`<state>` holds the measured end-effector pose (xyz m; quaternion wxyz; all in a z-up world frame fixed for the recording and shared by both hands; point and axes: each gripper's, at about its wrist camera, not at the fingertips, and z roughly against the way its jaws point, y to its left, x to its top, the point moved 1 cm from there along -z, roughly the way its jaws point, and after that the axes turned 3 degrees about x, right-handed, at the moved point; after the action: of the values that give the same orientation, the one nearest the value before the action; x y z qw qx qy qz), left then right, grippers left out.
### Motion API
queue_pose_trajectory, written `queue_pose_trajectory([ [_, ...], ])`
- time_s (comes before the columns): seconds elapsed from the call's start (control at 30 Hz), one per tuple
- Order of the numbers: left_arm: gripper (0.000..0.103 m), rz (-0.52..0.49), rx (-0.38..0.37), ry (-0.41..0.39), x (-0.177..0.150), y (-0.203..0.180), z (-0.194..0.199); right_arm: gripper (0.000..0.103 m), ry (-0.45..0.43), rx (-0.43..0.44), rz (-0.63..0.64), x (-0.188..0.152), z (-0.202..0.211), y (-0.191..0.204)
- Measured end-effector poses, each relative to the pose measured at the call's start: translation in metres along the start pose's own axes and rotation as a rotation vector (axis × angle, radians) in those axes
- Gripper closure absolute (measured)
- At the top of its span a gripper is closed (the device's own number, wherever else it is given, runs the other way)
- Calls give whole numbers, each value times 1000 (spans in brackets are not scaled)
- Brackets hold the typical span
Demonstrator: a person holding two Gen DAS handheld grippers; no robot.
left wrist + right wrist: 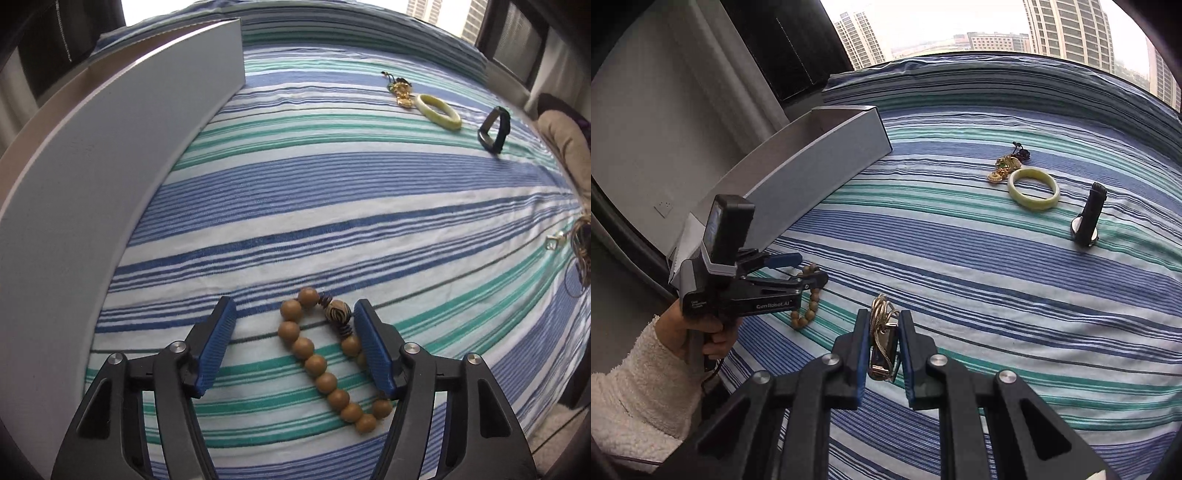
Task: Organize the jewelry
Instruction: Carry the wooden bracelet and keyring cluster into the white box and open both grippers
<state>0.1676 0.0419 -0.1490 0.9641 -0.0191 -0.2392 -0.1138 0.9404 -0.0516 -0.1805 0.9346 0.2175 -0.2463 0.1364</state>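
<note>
A bracelet of brown wooden beads point(316, 363) lies on the striped bedspread point(332, 192). My left gripper point(294, 310) stands open around it, one blue pad on each side, and its right pad is close against the beads. The right wrist view shows that gripper point(810, 268) held in a hand over the same bracelet point(809, 314). My right gripper point(883, 315) is shut on a gold chain with a metal clasp piece point(882, 350), lifted off the cloth. The chain's loops stick out past the fingertips.
A long grey open box point(820, 173) lies along the bed's left side point(110, 155). Farther back lie a gold charm point(1004, 166), a pale green bangle point(1033, 189) and a black watch point(1087, 218) standing on edge. A white fleece sleeve point(635, 387) is at the lower left.
</note>
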Motion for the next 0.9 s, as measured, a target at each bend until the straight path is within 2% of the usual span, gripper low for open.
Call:
queue_pose_trajectory([
  [0.07,40,-19,14,1,-6,-3,3,87,4,2,-5,-1,-1,-2],
  [0.13,54,-22,7,-8,-11,-5,8,87,7,1,-14,-2,-4,-4],
  [0.17,71,-24,2,-11,-12,-6,11,87,7,2,-18,-3,-5,-4],
  [0.2,80,-22,-4,-8,-13,-5,12,87,5,4,-22,-3,-5,-5],
  [0.27,82,14,-26,0,-14,0,14,87,1,7,-25,-4,-4,-4],
  [0.3,93,36,-42,2,-15,3,15,87,0,5,-23,-4,-4,-3],
  [0.5,94,160,-102,-30,-20,23,35,87,-16,-2,-10,-2,3,1],
  [0.7,94,256,-163,-157,-16,48,106,87,-39,8,20,12,12,13],
  [0.8,94,301,-141,-255,-5,76,157,87,-44,29,79,34,10,31],
  [0.9,94,354,-69,-332,6,113,198,87,-64,55,166,69,4,62],
])
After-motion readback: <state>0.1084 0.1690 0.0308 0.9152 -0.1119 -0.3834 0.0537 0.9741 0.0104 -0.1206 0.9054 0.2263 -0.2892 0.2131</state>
